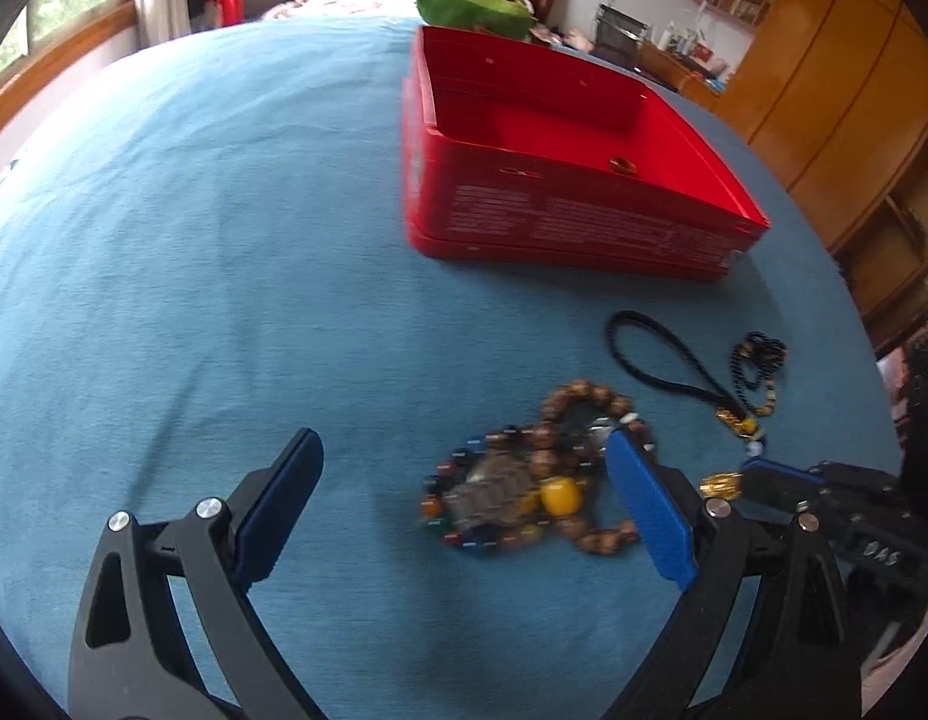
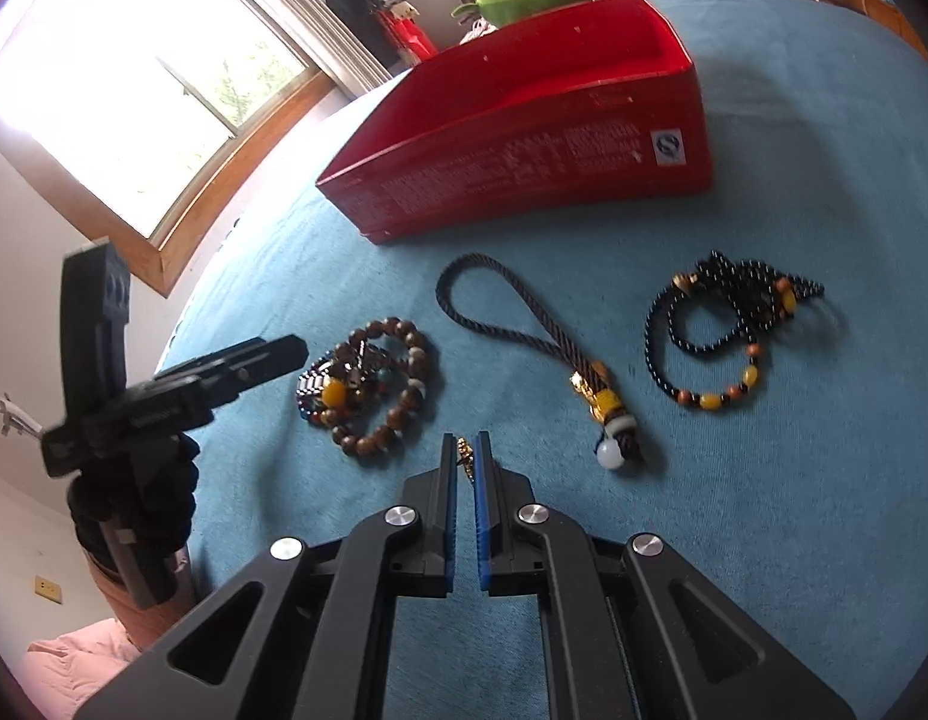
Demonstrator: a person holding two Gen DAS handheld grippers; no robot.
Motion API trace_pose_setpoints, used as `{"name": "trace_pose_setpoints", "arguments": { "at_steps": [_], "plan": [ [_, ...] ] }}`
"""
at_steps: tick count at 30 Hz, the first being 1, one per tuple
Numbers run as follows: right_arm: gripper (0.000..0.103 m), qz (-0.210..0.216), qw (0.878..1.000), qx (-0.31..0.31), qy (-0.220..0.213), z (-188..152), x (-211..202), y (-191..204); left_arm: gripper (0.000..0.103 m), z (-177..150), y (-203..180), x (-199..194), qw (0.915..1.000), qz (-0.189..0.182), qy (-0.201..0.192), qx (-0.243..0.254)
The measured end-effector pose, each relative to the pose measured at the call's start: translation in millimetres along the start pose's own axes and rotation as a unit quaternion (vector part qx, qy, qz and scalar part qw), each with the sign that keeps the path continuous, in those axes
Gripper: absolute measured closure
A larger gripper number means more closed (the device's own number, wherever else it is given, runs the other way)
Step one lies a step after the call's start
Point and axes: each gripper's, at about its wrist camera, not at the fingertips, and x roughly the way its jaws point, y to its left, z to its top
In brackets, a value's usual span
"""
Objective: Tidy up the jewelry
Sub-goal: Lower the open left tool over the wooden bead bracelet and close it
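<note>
Between right claw [image 2: 465, 456] pads, gold trinket [image 2: 464, 450]

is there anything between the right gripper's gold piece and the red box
The right gripper is shut on a small gold piece. Between it and the red box the corded charm lies flat on the blue cloth, low enough to carry over. Nothing taller is visible there.
</note>
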Motion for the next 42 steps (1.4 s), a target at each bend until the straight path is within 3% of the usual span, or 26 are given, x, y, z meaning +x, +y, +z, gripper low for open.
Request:
{"name": "trace_pose_setpoints", "arguments": {
  "at_steps": [2,6,10,19,24,26,29,34,42],
  "plan": [
    [0.098,0.0,1.0,-0.001,-0.001,-2,0,-2,0.03,4,-12,6,0.9997,-0.013,0.016,0.011],
    [0.098,0.002,1.0,-0.003,-0.003,-3,0,-4,0.031,16,-28,19,0.9987,-0.022,0.038,0.025],
    [0.098,0.006,1.0,-0.004,-0.003,-2,2,-2,0.046,29,-31,35,0.9978,-0.016,0.06,0.026],
    [0.098,0.01,1.0,-0.003,0.0,2,5,-4,0.051,35,-42,52,0.9951,-0.026,0.086,0.042],
    [0.098,0.011,1.0,-0.002,0.0,3,6,-5,0.074,29,-39,51,0.995,-0.014,0.09,0.041],
    [0.098,0.011,1.0,0.0,0.0,4,6,-6,0.09,29,-38,51,0.9945,-0.031,0.094,0.034],
    [0.098,0.009,1.0,0.002,-0.001,5,7,-8,0.093,27,-36,45,0.9954,-0.044,0.081,0.027],
    [0.098,0.008,1.0,0.001,-0.001,5,7,-8,0.093,25,-37,25,0.9931,-0.099,0.059,0.024],
    [0.098,0.002,1.0,-0.003,0.001,6,10,-6,0.093,16,-34,-8,0.9915,-0.126,0.026,0.022]
  ]
}}
